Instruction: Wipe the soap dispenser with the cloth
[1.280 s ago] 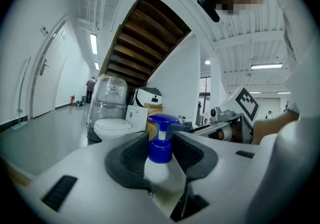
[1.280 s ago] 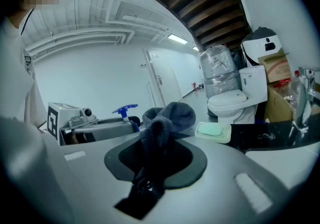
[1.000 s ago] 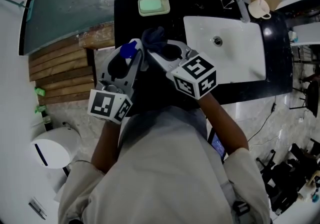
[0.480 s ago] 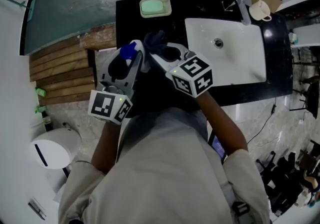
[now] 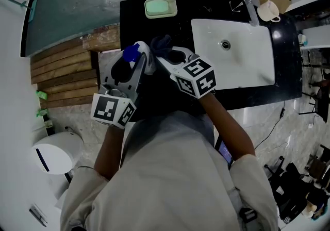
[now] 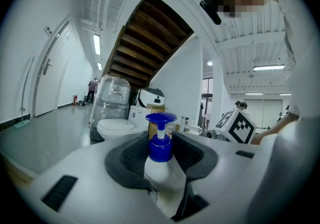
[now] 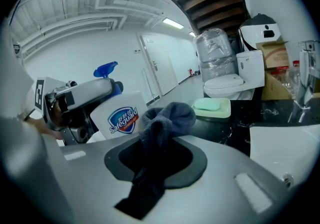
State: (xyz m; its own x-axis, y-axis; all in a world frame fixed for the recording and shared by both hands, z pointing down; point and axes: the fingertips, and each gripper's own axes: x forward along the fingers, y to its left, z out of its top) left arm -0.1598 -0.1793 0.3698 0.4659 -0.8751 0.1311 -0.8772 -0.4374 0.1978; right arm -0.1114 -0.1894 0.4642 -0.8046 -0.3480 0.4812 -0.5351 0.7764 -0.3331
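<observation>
left tool (image 6: 160, 160) clamps the white soap dispenser (image 7: 125, 115) by its body, blue pump up. right tool (image 7: 159, 163) pinches the dark cloth (image 7: 167, 118), bunched right at the dispenser's labelled side, near the black desk (image 5: 131, 13) and sink (image 5: 242, 70).

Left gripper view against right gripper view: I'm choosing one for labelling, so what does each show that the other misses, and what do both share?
Only the left gripper view: a distant standing person by the far door. Only the right gripper view: the dark grey cloth, the pale green soap bar and the white sink. Both: the white soap dispenser with blue pump and the white toilet.
</observation>
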